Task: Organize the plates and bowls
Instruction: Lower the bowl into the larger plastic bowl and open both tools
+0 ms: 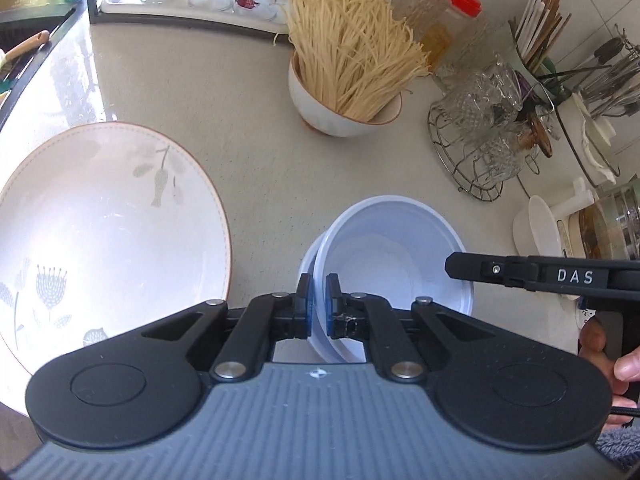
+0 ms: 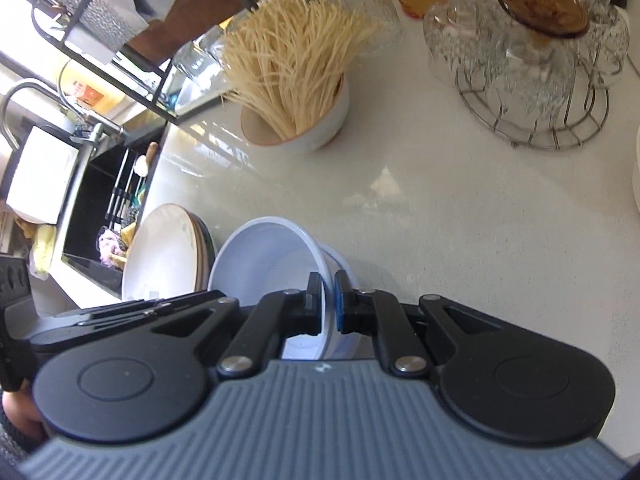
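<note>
A pale blue bowl (image 1: pixel 392 252) sits nested in a second pale blue bowl (image 1: pixel 307 270) on the counter. My left gripper (image 1: pixel 319 292) is shut on the upper bowl's near-left rim. My right gripper (image 2: pixel 327 294) is shut on the same bowl's (image 2: pixel 272 256) right rim; the lower bowl (image 2: pixel 344 264) shows behind it. The right gripper's body (image 1: pixel 560 276) reaches in from the right in the left wrist view. A large white flower-patterned plate (image 1: pixel 104 236) lies to the left; it tops a stack of plates (image 2: pixel 168 252) in the right wrist view.
A white bowl of dry noodles (image 1: pixel 344 108) stands behind on the counter (image 1: pixel 240 112). A wire rack of glass cups (image 1: pixel 492 132) is at the right, with utensil holders (image 1: pixel 560 64) beyond. A glass tray (image 1: pixel 192 4) stands at the back. The sink (image 2: pixel 100 216) lies left.
</note>
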Demonstrator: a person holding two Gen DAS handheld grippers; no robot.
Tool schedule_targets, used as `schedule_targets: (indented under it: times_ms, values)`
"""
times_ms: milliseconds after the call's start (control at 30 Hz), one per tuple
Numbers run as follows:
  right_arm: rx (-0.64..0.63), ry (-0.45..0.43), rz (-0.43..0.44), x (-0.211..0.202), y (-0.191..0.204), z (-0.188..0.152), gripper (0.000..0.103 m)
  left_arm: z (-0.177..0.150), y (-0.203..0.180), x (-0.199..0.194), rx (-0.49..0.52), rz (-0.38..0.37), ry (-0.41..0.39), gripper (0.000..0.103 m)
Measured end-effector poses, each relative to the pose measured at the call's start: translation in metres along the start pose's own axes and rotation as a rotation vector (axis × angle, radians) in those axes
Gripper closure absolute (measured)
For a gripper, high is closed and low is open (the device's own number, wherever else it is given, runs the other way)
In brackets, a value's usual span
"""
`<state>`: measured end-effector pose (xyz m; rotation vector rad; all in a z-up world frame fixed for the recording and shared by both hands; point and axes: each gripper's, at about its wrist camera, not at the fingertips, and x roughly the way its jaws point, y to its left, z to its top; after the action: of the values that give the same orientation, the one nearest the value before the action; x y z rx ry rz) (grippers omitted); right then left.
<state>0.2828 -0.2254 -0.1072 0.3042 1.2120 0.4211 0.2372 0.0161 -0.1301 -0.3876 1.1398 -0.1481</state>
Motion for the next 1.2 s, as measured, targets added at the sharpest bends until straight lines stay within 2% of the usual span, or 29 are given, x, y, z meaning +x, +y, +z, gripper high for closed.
schedule_targets:
  times_ms: [233, 833, 867, 933, 967, 1100, 1167, 1200]
  values:
    - [-0.005, 0.032, -0.018, 0.010, 0.000, -0.002, 0.094, 0.002, -0.001, 0.005, 0.021, 0.021, 0.018, 0.096]
    - [0.032, 0.083, -0.020, 0.024, -0.008, 0.009, 0.092, 0.013, 0.000, 0.015, -0.003, 0.012, 0.040, 0.096]
    - [0.032, 0.085, -0.020, 0.024, -0.008, 0.010, 0.092, 0.013, 0.001, 0.015, -0.007, 0.013, 0.044, 0.094]
    - [0.023, 0.090, -0.021, 0.025, -0.008, 0.012, 0.092, 0.013, 0.003, 0.017, -0.023, 0.000, 0.060, 0.067]
    - [0.017, 0.098, -0.024, 0.026, -0.007, 0.013, 0.092, 0.012, 0.005, 0.016, -0.035, 0.001, 0.053, 0.049]
    - [0.016, 0.106, -0.021, 0.027, -0.007, 0.016, 0.092, 0.013, 0.004, 0.008, -0.023, 0.003, 0.009, 0.049]
    - [0.015, 0.110, -0.015, 0.027, -0.006, 0.015, 0.086, 0.014, 0.002, 0.005, -0.010, 0.012, -0.005, 0.049]
    - [0.018, 0.107, -0.006, 0.026, -0.006, 0.014, 0.076, 0.015, 0.000, 0.003, -0.004, 0.013, -0.011, 0.049]
